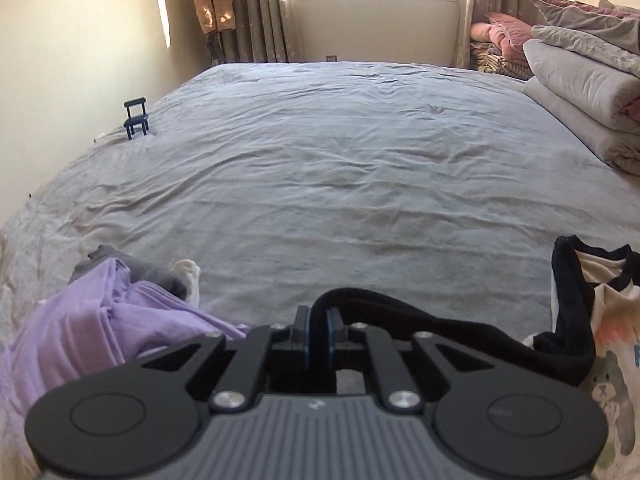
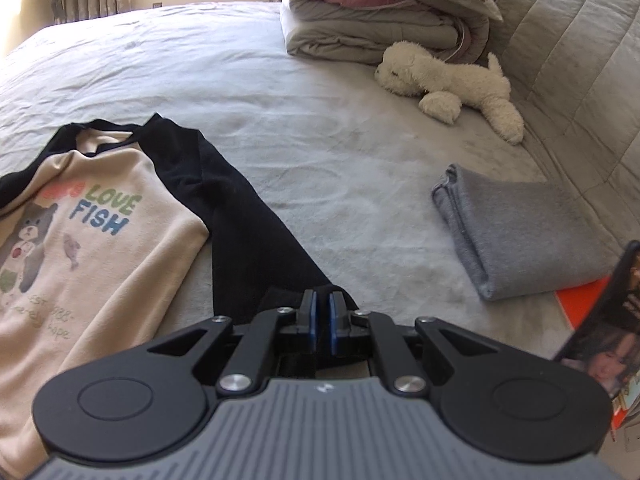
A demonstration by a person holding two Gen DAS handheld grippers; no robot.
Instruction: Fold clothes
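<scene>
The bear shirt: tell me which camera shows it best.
Right wrist view: the bear shirt lies spread out, print and one black sleeve visible. Left wrist view catches only its collar, a sleeve and a sliver of print at the right edge.

Shirt [image 2: 92, 240] chest print, right wrist view: "LOVE" in green, "FISH" in blue just below it. A red word left of "LOVE" is too blurred to read. Bear picture left of "FISH", small fish picture under it. Thin script lower down on the shirt, only partly legible, maybe "EST 1988". Book cover [image 2: 608, 332] right of the shirt carries lettering, unreadable. Left wrist view: nothing readable.
</scene>
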